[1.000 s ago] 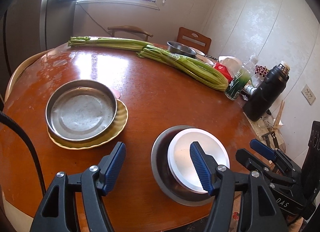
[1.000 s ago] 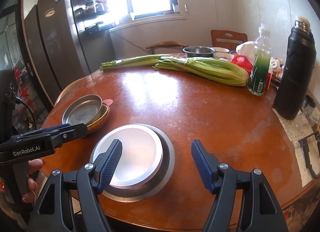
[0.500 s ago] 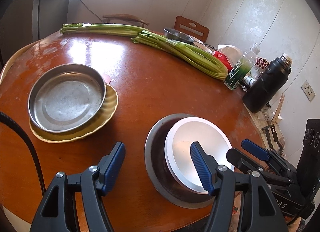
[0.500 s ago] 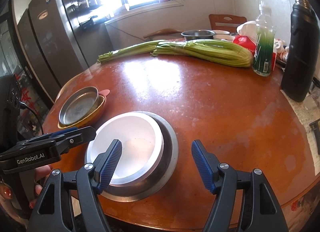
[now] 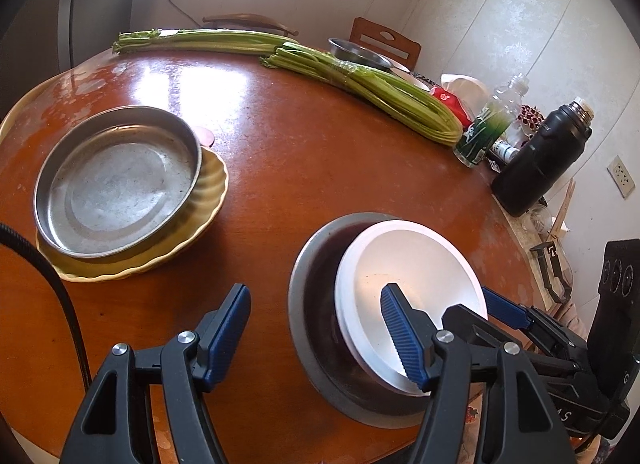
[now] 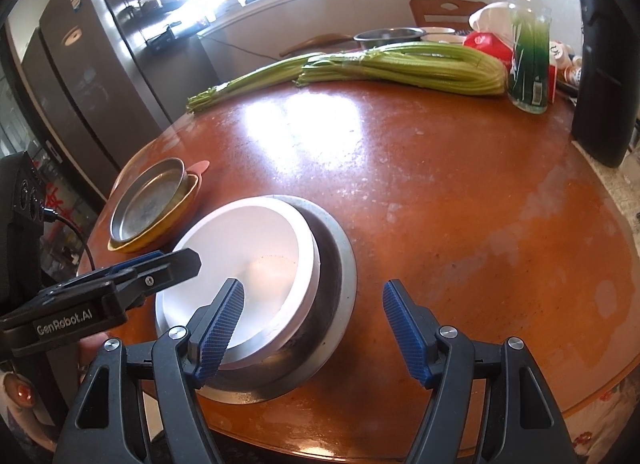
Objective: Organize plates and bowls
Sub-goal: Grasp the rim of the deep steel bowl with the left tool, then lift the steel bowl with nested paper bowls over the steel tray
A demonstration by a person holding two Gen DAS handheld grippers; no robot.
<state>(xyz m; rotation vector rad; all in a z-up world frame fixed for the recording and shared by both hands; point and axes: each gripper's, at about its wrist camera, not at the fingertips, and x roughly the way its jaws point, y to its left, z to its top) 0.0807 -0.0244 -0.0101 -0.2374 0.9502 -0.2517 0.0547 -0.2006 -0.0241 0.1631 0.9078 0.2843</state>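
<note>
Change since a second ago: both grippers have come lower and closer to the stacked bowls near the table's front edge, which now fill more of each view; nothing on the table has shifted.
Left gripper (image 5: 316, 328): jaws part-open, gripping nothing; one blue finger over bare wood, the other over the white bowl's near rim, with no clear contact.
Right gripper (image 6: 312, 324): jaws part-open and empty; its left finger hangs over the white bowl's near edge, its right finger over bare table.
White bowl (image 5: 412, 284): sits tilted inside the metal bowl (image 5: 316, 304), leaning toward one side of it.
Steel pan (image 5: 116, 183): rests on the yellow scalloped plate (image 5: 212, 199), left of the stacked bowls and well apart from them.
Table (image 5: 300, 167): round, red-brown, glossy.
Far side: celery (image 5: 360, 83) lies in two long bunches; a green bottle (image 5: 488, 127) and black flask (image 5: 540, 155) stand at the right edge; another metal dish (image 5: 360, 53) sits behind the celery.
</note>
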